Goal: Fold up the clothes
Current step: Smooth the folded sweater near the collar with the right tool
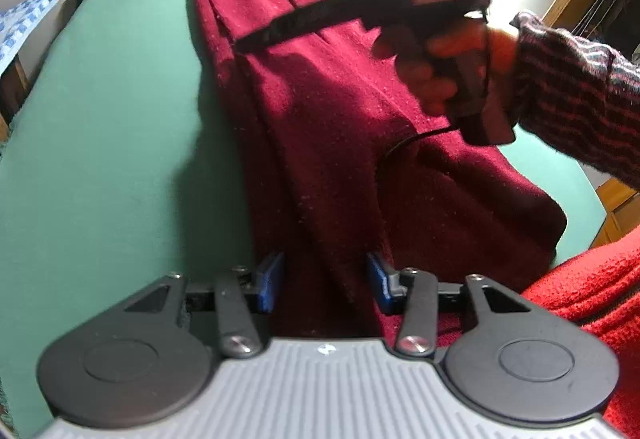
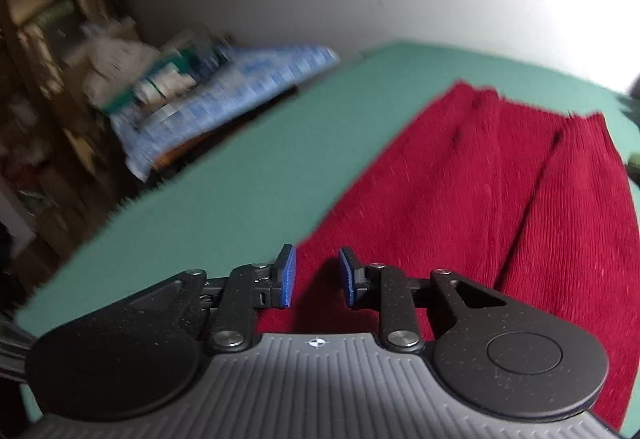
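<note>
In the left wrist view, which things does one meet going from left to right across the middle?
Green table cover → dark red knitted garment → hand holding the black right gripper → striped dark red sleeve.

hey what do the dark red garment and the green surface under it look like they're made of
The dark red garment looks like a soft, matte knit, probably wool or acrylic: ribbed bands at its far edge and pale lint specks on a fuzzy face. The green surface looks like smooth matte cloth, perhaps felt or a fitted cover: flat, without shine or visible weave. Neither fibre can be confirmed.
</note>
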{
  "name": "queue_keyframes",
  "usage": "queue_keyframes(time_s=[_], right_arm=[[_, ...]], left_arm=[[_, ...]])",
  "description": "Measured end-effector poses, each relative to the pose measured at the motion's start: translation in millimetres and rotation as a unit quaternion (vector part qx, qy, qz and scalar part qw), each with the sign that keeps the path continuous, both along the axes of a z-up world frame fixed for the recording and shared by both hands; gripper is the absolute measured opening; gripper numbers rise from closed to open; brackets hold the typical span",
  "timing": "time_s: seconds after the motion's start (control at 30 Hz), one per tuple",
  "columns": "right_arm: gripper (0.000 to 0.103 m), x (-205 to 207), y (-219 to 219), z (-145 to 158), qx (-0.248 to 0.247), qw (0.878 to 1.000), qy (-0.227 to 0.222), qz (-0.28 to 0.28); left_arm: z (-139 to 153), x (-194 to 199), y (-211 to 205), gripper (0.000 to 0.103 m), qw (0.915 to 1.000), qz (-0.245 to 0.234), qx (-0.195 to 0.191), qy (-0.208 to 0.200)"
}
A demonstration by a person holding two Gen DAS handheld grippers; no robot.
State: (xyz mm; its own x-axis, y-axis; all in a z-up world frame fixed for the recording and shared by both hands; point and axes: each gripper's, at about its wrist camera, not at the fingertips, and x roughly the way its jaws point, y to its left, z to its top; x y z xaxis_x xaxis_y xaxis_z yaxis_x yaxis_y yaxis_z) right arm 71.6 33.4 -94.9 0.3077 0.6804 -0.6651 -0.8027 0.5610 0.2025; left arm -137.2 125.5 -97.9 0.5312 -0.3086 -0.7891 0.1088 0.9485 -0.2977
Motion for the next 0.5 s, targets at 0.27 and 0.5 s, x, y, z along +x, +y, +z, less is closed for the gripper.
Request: queue_keyframes(time_s=[0.27, 0.5], right_arm=[[0.0, 22.4, -2.0, -3.7, 0.066, 0.993, 0.073, -0.067], [0.025, 23.6, -1.9, 0.8, 0.049, 0.993, 0.081, -0.068]], left_arm=[[-2.8, -10.1, 2.2, 0.017, 0.9994, 0.028, -0.017, 0.005], [-1.5, -15.3, -3.4, 0.016, 0.9997, 0.021, -0.008, 0.006]])
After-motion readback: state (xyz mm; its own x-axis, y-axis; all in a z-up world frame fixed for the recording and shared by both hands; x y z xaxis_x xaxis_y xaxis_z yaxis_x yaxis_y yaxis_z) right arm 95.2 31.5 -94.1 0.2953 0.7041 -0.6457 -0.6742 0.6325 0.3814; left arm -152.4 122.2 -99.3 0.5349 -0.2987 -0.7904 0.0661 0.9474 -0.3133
